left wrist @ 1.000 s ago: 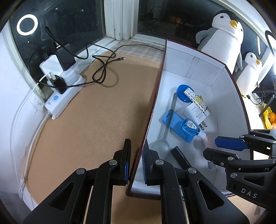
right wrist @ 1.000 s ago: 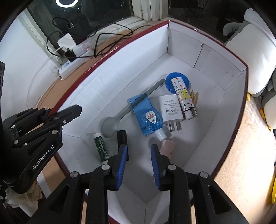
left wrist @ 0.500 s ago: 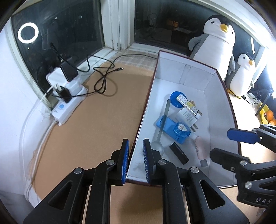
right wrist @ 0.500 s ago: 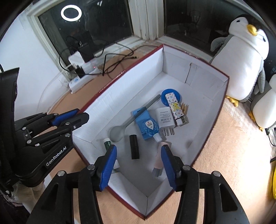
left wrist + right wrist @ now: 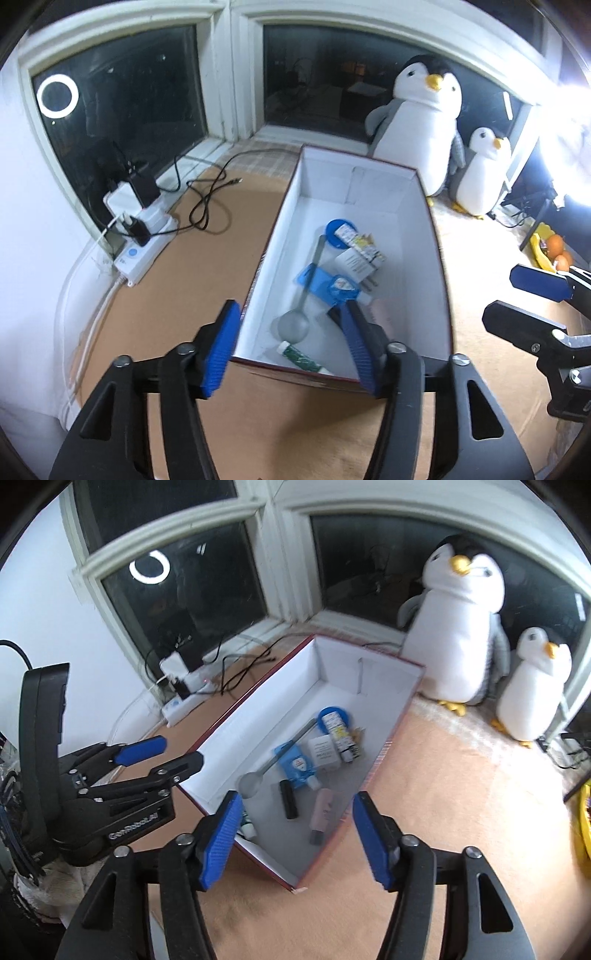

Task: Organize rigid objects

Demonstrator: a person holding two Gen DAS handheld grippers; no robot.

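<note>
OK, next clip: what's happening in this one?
A person works two handheld tools over a white-lined box on a tan mat. The box already holds a spoon, a blue case, a white charger, a black stick, a pink tube and more. The left tool and right tool are both opening with nothing between their jaws, above the box's near end.

Corner bay of dark windows [image 5: 122, 96], white frames, night outside. Ring light reflection [image 5: 58, 95] in left pane. White wall [image 5: 26, 229] at left. Tan carpet floor [image 5: 184, 273]. White power strip [image 5: 142, 243] with chargers under the sill, black cable [image 5: 207, 192] trailing. Two plush penguins [image 5: 461, 616] by the right window. Bright glare [image 5: 576, 110] far right.
</note>
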